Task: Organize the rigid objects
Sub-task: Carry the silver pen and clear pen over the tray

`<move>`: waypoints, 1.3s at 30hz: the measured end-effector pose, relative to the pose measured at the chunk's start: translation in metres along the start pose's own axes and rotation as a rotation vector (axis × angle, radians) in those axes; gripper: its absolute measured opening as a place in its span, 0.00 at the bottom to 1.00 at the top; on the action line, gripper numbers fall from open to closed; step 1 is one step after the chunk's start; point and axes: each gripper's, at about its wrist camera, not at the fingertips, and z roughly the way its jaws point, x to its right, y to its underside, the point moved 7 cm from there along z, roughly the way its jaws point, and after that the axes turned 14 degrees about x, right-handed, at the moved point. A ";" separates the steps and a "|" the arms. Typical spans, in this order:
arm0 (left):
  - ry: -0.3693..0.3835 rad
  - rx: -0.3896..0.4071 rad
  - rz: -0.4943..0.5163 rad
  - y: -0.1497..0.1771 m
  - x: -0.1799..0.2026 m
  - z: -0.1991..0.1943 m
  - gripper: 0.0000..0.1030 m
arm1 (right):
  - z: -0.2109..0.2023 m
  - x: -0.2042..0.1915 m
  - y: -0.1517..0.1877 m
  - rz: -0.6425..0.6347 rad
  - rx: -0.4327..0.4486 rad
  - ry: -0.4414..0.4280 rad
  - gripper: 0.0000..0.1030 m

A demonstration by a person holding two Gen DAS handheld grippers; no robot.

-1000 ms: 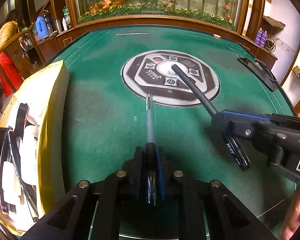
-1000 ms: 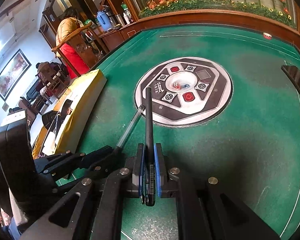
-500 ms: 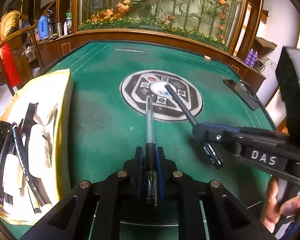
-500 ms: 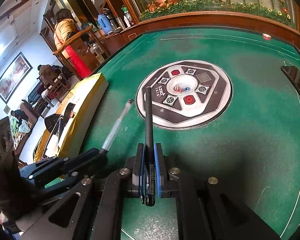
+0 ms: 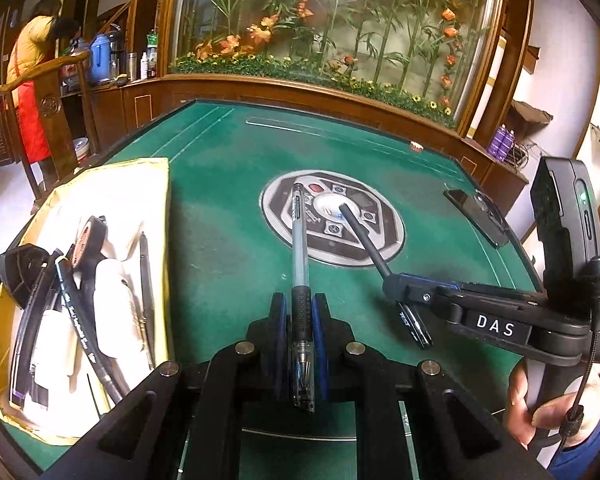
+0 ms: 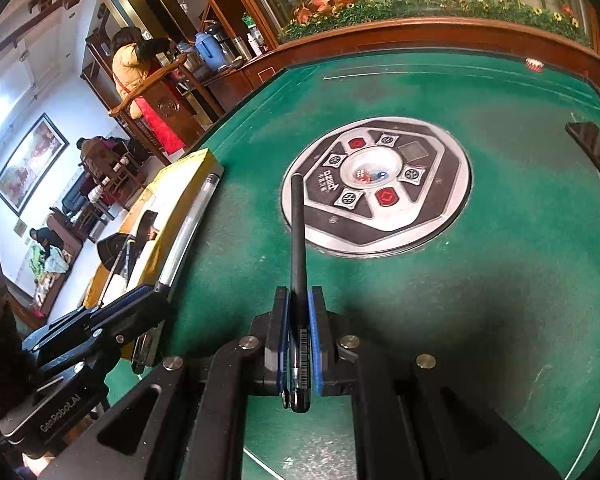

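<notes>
Over the green felt table [image 5: 228, 240], both hands hold a pen clear of the surface. The left tongs [image 5: 302, 320] are clamped on a clear-barrelled gel pen with a black rubber grip [image 5: 300, 248]; its blue pads press on the grip section, and the barrel points away toward the round grey-and-black control panel [image 5: 384, 240] set in the middle of the table. The right tongs [image 6: 298, 324] are clamped on a slim matte-black pen [image 6: 298, 232], which likewise sticks out forward between the blue pads, its far end over the near edge of the panel. In the left wrist view the right tongs [image 5: 396, 286] come in from the right side, the black pen [image 5: 360, 232] slanting up and left with its tip over the panel's white centre dish, near the clear pen but apart from it. A hand [image 5: 540, 408] grips the handle below.

At the table's left edge lies a yellow-rimmed open pouch with a white lining [image 5: 160, 208]. It holds a roll of black tape [image 5: 88, 240], a thin dark pen [image 5: 146, 280], a black marker with white lettering [image 5: 80, 320] and some white items. A dark flat phone [image 5: 476, 216] lies near the right edge.
</notes>
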 end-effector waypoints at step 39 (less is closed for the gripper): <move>-0.186 0.077 -0.259 0.009 -0.174 -0.046 0.12 | 0.084 -0.186 0.024 -0.111 -0.101 -0.160 0.09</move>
